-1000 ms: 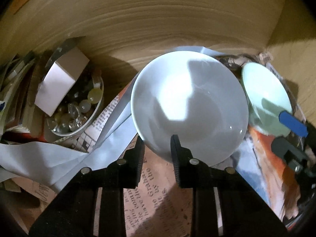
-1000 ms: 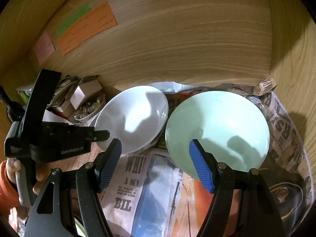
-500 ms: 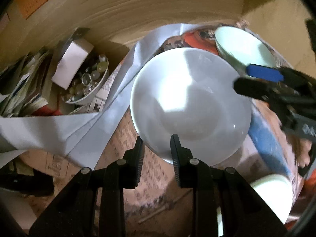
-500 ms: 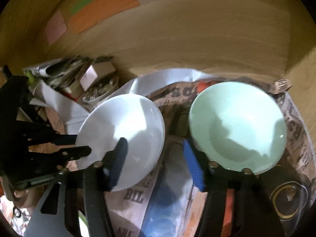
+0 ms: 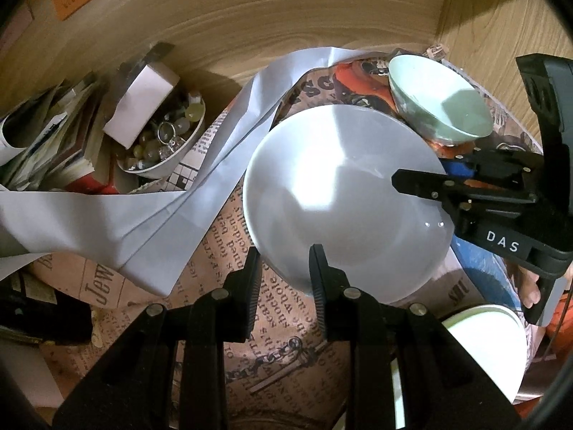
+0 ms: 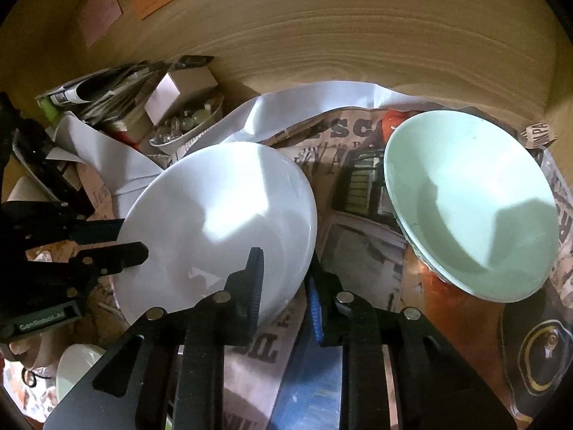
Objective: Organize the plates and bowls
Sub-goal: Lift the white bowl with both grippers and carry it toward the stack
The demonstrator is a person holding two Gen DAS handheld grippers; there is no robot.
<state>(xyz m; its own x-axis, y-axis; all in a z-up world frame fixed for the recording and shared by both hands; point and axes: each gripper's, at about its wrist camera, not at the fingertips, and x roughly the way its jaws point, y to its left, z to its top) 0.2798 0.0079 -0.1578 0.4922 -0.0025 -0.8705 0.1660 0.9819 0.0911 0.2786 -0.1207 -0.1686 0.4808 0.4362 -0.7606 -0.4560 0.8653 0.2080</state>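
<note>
The left hand-held gripper (image 5: 284,268) is clamped on the near rim of the white bowl (image 5: 343,200), one finger inside the bowl and the other outside under its edge, so the bowl sits tilted just ahead of its fingertips. The right hand-held gripper (image 6: 283,283) has just been closing and is now clenched on the same white bowl (image 6: 218,225) at its right-hand rim, with the dark finger inside and the blue-padded finger (image 6: 315,308) outside against the wall of the bowl. Ahead and to the right of the right hand-held gripper, well apart from the white bowl, the pale green bowl (image 6: 469,200) leans tilted on the newspaper-covered surface (image 6: 361,251). Ahead and to the left of both hand-held grippers a small dish of glass beads (image 5: 161,143) sits with a white box (image 5: 141,104) leaning on it, beside a stack of papers (image 5: 46,132). A sheet of white paper (image 5: 150,222) lies crumpled left of the left hand-held gripper. Close below and to its right stands a white cup (image 5: 487,351).
</note>
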